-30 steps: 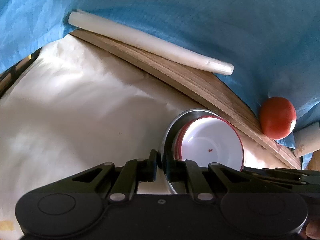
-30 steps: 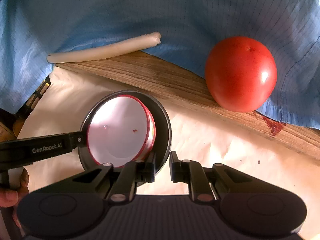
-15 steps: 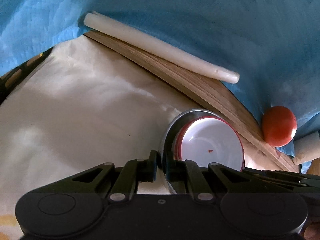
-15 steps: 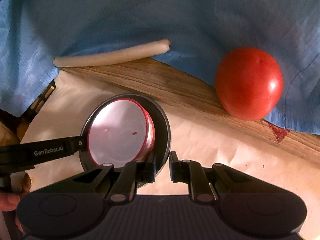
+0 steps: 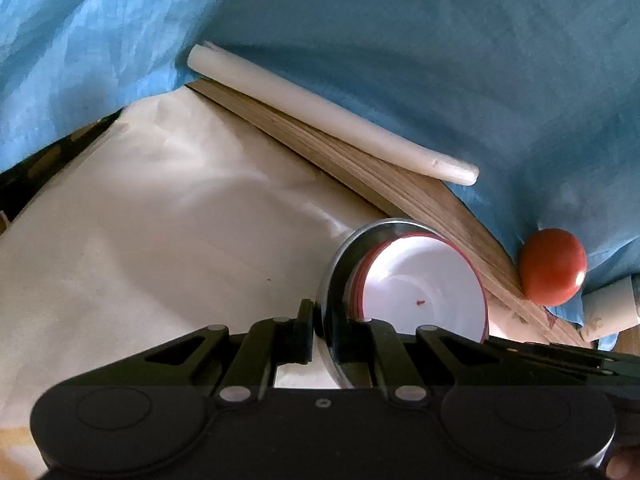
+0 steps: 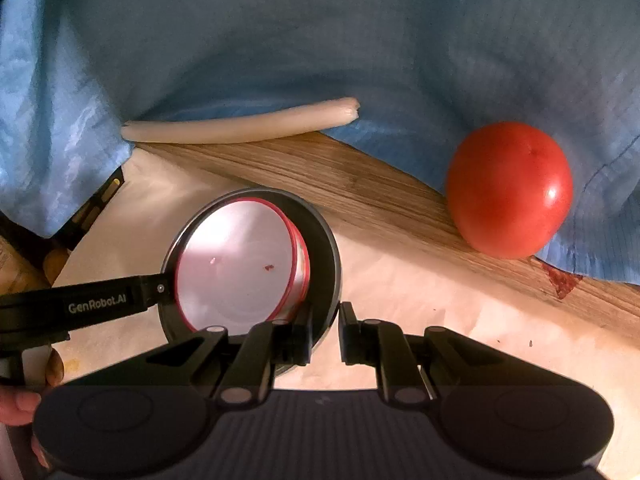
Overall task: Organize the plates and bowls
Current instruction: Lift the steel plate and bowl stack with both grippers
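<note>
Backdrop: blue cloth (image 6: pixel 320 40) is draping behind and around your work area, with cream paper (image 5: pixel 140 240) covering the desk (image 6: pixel 360 184), whose wooden strip is showing along the far side.
Left gripper (image 5: pixel 325 330): you are keeping its jaws pinched nearly together on the rim of the metal plate (image 5: pixel 336 280), at the plate's left edge.
Right gripper (image 6: pixel 325 330): you are clamping its jaws on the same plate (image 6: pixel 326 260) at the near right rim, one finger inside and one outside.
Plate: you are holding it tilted steeply, its face turned toward the right wrist camera.
Bowl: the white bowl with a red rim (image 6: pixel 236 268) is sitting inside the plate, with a small red speck on its inner surface; in the left wrist view it (image 5: pixel 420 284) is facing right.
Tomato: the red tomato (image 6: pixel 508 188) is lying at the cloth's edge, well apart from the plate.
White rod: a long pale rod (image 5: pixel 332 116) is lying along the desk's far edge against the cloth.
</note>
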